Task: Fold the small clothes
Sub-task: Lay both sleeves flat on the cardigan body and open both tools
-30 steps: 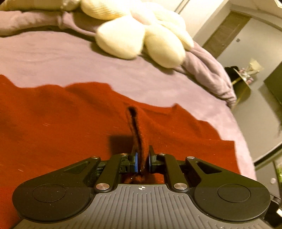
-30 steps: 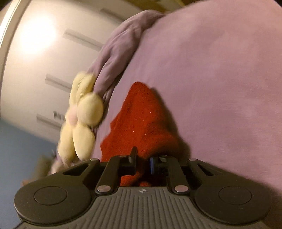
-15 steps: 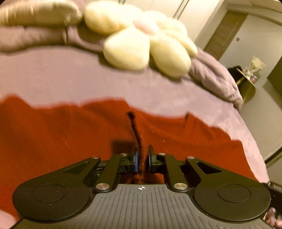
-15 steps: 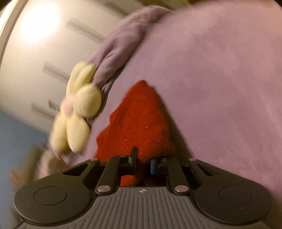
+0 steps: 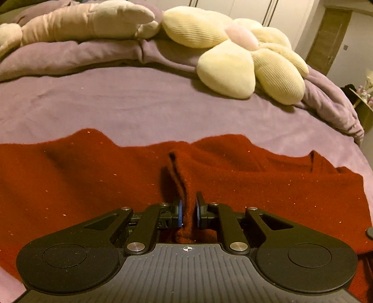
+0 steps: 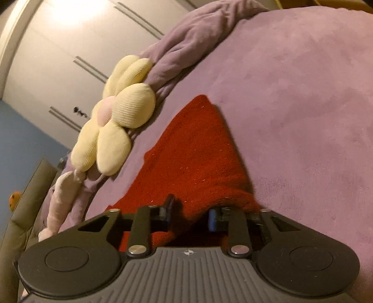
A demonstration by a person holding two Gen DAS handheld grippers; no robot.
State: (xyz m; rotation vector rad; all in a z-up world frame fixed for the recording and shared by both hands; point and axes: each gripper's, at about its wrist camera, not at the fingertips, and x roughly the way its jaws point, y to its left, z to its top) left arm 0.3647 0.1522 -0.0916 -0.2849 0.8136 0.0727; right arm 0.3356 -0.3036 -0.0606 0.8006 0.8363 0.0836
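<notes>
Left tool (image 5: pixel 188 211): clenched on a raised pinch of the red cloth (image 5: pixel 93 186), blue pads pressed to either side of the fold, which stands up as a narrow ridge running away from the tool. Rest of the cloth lies spread flat on the bed (image 5: pixel 139 105), wide across the left wrist view, with a wavy far edge and a few creases right of the ridge. Right tool (image 6: pixel 190 218): jaws opening, cloth (image 6: pixel 193 151) bunched between them, a gap showing at each pad, so no firm grip visible. From the right wrist view the cloth tapers to a point away from the tool and casts a shadow on the bed (image 6: pixel 303 105) along its right side. Landmark: flower pillow (image 5: pixel 244 58), cream petals, pink centre. The cloth sits on the near side of it, well apart, with bare purple sheet between. The pillow rests on a rumpled purple blanket (image 5: pixel 70 56) along the far edge of the bed. A pale plush (image 5: pixel 81 21) lies left of the pillow, on the same blanket. In the right wrist view the pillow (image 6: pixel 116 121) is left of the cloth, near its edge but not touching. White wardrobe doors (image 6: pixel 70 46) stand behind the pillow. A brown door (image 5: pixel 328 39) is right of it.
</notes>
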